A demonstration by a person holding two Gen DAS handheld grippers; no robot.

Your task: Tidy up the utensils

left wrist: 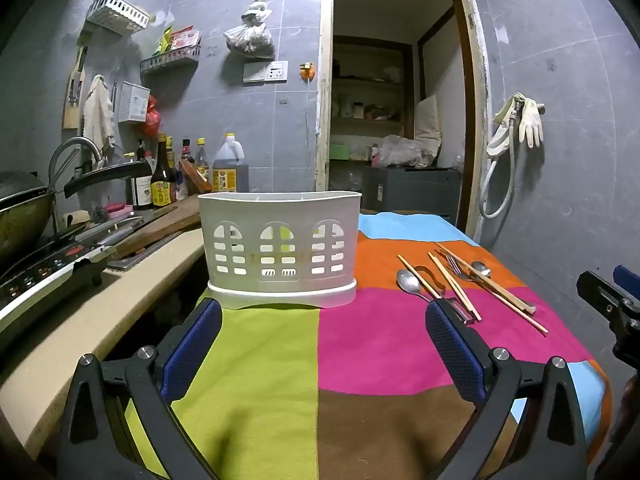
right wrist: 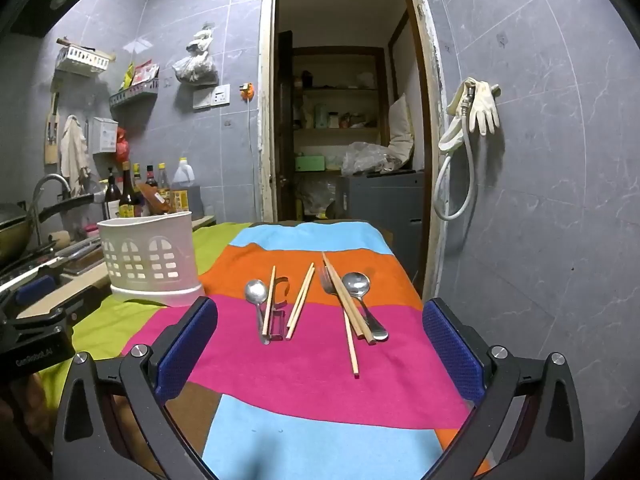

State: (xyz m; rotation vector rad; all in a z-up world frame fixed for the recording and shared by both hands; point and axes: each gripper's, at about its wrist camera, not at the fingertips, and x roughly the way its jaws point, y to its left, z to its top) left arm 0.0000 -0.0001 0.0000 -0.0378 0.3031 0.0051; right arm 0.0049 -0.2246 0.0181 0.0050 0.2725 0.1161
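Fingers (left wrist: 196, 344) of the left gripper (left wrist: 322, 340) are spread wide w/ nothing between them, blue pads at lower left and lower right of the left wrist view. Right gripper (right wrist: 320, 340) is likewise spread wide and empty, its fingers (right wrist: 188, 344) framing the utensils from the bottom of the right wrist view.

White slotted utensil holder (left wrist: 280, 244) stands upright at centre of the left wrist view, on the green part of a colour-block cloth (left wrist: 360, 340) that covers the table (right wrist: 384, 234). In the right wrist view it sits at mid left, well apart from the utensils.

Utensils lie loose on the orange and pink bands, centre of the right wrist view:
- small spoon (right wrist: 256, 294) at left, a chopstick (right wrist: 269, 300) just beside it
- metal peeler (right wrist: 279, 320) right of that chopstick
- chopstick pair (right wrist: 300, 302) near the middle
- fork (right wrist: 329, 280) w/ chopsticks (right wrist: 352, 312) crossing over it
- bigger spoon (right wrist: 356, 284) furthest right, bowl up, touching those chopsticks

Kitchen counter (left wrist: 120, 300) w/ sauce bottles (left wrist: 162, 178) and a wok (left wrist: 20, 216) fills the left edge of the left wrist view; an open doorway (right wrist: 344, 100) is at top centre in the right wrist view.
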